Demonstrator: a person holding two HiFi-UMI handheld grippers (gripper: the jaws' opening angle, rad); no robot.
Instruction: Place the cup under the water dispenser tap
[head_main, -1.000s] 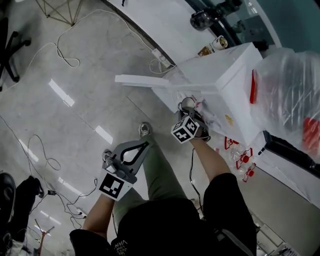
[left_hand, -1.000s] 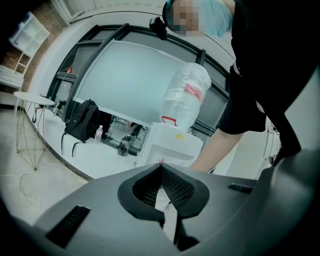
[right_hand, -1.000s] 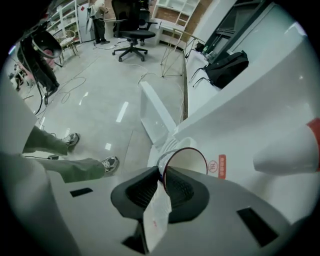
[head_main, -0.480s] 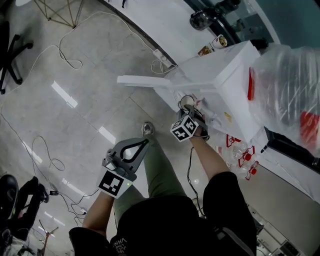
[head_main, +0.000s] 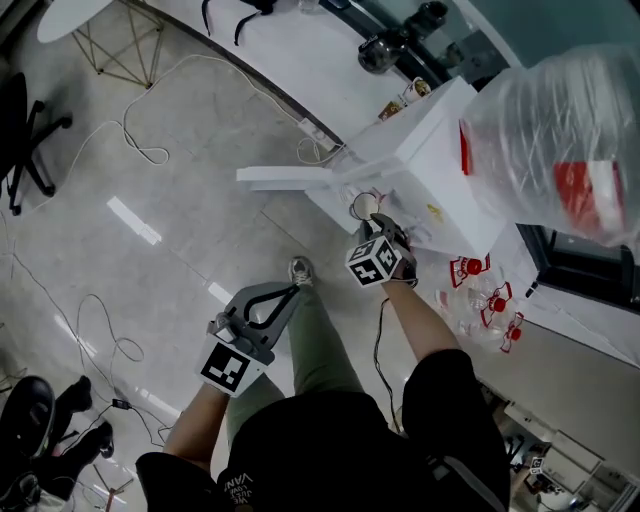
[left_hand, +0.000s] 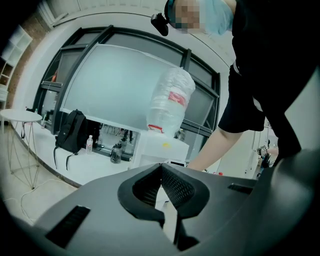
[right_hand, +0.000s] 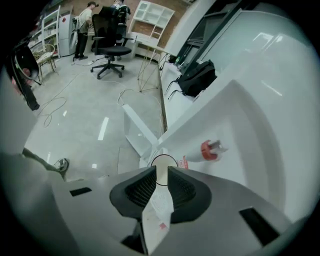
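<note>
One cup, one red-collared tap, two grippers. Right gripper clamped on the cup, long axis along the jaws, mouth pointing away toward the water dispenser, just beside the tap. Left gripper closed, empty, held low, well apart.

Your head camera looks steeply down over left gripper and right gripper. Each gripper camera sits close behind its jaws, facing the water dispenser, which all three views share.
</note>
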